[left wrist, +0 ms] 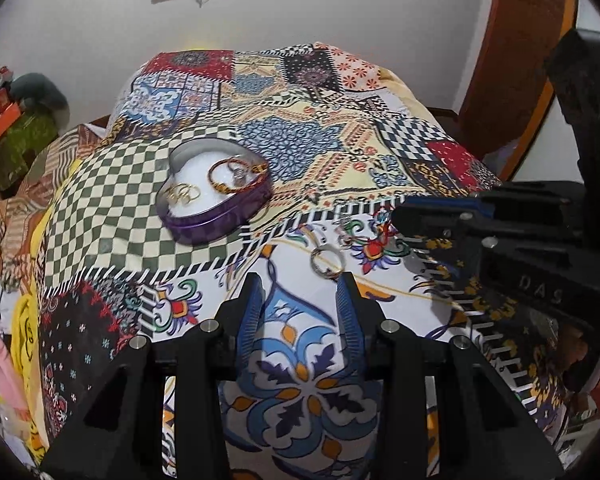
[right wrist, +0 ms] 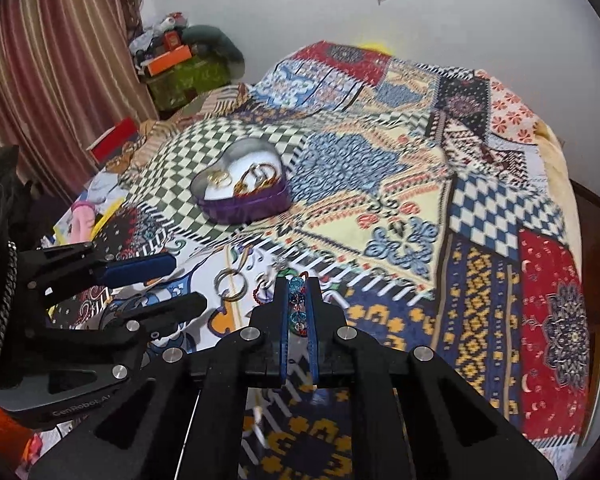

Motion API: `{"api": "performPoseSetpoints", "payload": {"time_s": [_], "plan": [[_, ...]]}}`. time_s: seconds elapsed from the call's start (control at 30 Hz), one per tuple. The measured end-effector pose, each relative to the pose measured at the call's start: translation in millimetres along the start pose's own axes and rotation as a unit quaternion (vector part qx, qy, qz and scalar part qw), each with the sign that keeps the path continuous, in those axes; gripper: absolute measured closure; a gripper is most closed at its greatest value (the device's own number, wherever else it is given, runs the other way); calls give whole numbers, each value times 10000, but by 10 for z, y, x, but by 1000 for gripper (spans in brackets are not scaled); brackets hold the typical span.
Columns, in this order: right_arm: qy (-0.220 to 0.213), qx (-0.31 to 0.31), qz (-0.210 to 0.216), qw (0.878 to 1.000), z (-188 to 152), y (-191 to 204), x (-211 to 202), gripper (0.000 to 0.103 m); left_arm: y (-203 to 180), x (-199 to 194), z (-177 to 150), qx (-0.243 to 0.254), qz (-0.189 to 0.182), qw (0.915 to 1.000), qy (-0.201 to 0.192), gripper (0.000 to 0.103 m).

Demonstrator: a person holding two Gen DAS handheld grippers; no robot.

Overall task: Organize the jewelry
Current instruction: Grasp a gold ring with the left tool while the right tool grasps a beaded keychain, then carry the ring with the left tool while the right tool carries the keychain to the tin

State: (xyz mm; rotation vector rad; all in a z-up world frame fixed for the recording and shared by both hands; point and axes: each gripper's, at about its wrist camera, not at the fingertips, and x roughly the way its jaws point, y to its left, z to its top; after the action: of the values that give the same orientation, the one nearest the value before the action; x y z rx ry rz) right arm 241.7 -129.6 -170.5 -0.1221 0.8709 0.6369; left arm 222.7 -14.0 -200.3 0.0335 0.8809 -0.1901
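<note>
Jewelry lies in 2 places on the patchwork bedspread (left wrist: pixel 204 276): a purple heart-shaped tin (left wrist: pixel 216 196) with a white lining already holds gold bangles (left wrist: pixel 236 178) and small gold rings (left wrist: pixel 182 196), while loose pieces rest on the white floral patch nearer the person.

The right gripper (right wrist: pixel 298 280) has its fingers drawn close together, clamped on a beaded bracelet (right wrist: pixel 297 304) of blue and red beads that runs lengthwise between the pads, along the fingers' own axis. More red beads trail on the cloth just left of the fingertips. From this gripper the tin (right wrist: pixel 244 196) lies ahead and to the left, well apart, with its open top facing up.

The left gripper (left wrist: pixel 300 280) has its fingers apart and holds nothing. A silver ring (left wrist: pixel 327 262) lies flat just ahead, beside the tip of the left gripper's right finger and slightly outside the gap's centre line. A thin gold chain (left wrist: pixel 400 288) crosses the cloth through that ring.

Judging by this layout, the bracelet is the piece in hand and the tin is its likely destination, so the carry runs forward and leftward over the checkered patch. The left gripper is nearer the ring and would need a small shift to the right to straddle it.
</note>
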Motion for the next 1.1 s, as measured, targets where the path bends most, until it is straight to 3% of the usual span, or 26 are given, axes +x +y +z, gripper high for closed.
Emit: {"api": "performPoseSetpoints", "payload": {"time_s": [0.5,0.6,1.1], "plan": [[-331,267,-78,9991,56,-183,-212,96,-163,228,84,227,-61,9996,162,75],[-325,290,-50,9990,49,-179,-208,96,-171,253,98,260,-58,9995,160,82],[-564,254,-81,9981,205,-86,-375,96,-22,-43,115,-2,-69,9998,-168,83]]}}
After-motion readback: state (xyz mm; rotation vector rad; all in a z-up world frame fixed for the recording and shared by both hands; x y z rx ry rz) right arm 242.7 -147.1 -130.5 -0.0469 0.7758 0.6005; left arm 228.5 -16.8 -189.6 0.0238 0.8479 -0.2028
